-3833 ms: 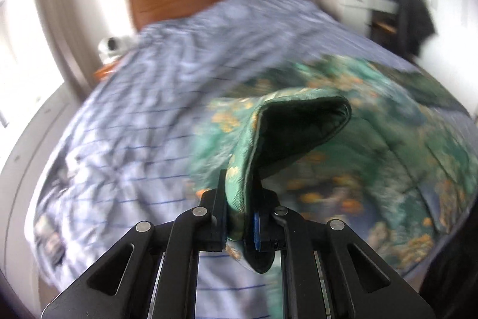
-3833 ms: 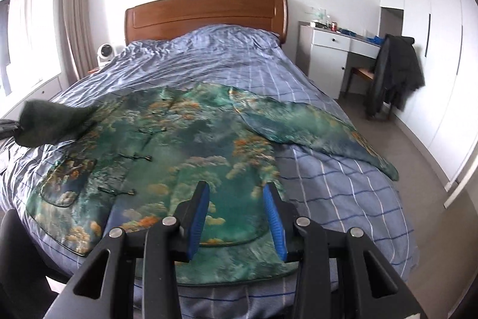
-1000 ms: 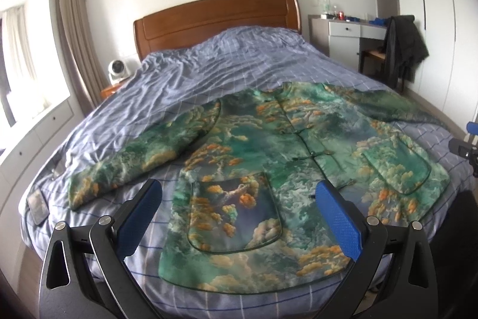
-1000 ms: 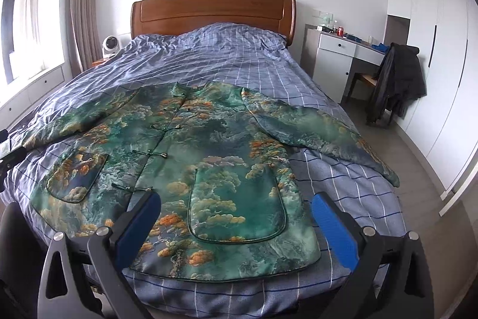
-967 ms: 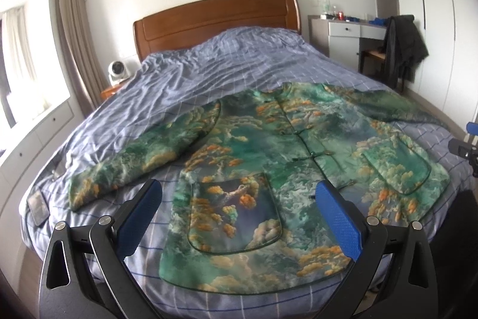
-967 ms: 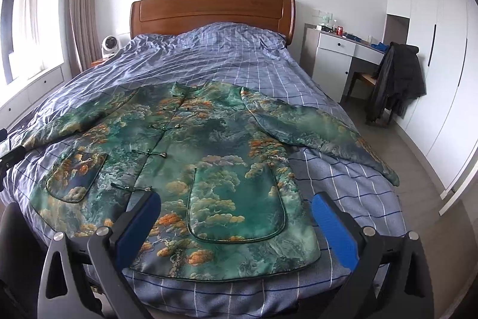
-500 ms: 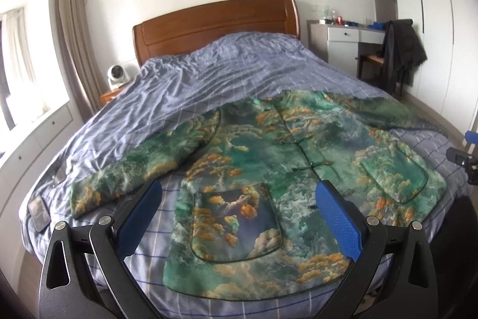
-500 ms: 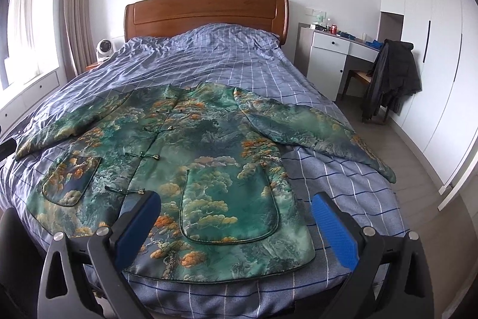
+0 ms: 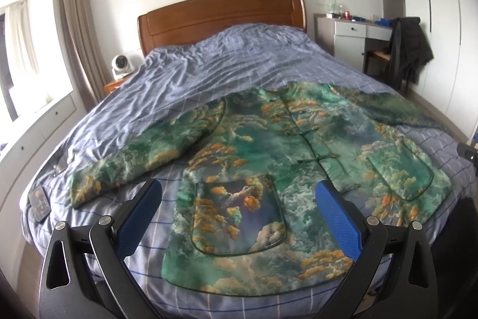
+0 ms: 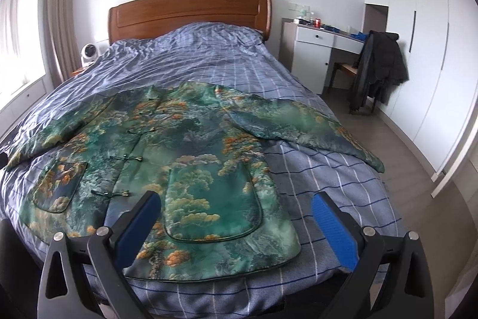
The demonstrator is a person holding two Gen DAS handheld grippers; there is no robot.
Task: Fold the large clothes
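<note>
Jacket (image 9: 269, 157) flat on bed (image 9: 209, 73); both tools wide apart, empty.

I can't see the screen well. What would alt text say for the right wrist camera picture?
A green jacket with orange cloud and tree print lies spread flat, front up and sleeves out, on a bed with a blue checked cover. The right tool hovers open over its hem, holding nothing. Behind are a wooden headboard and a white desk.
</note>
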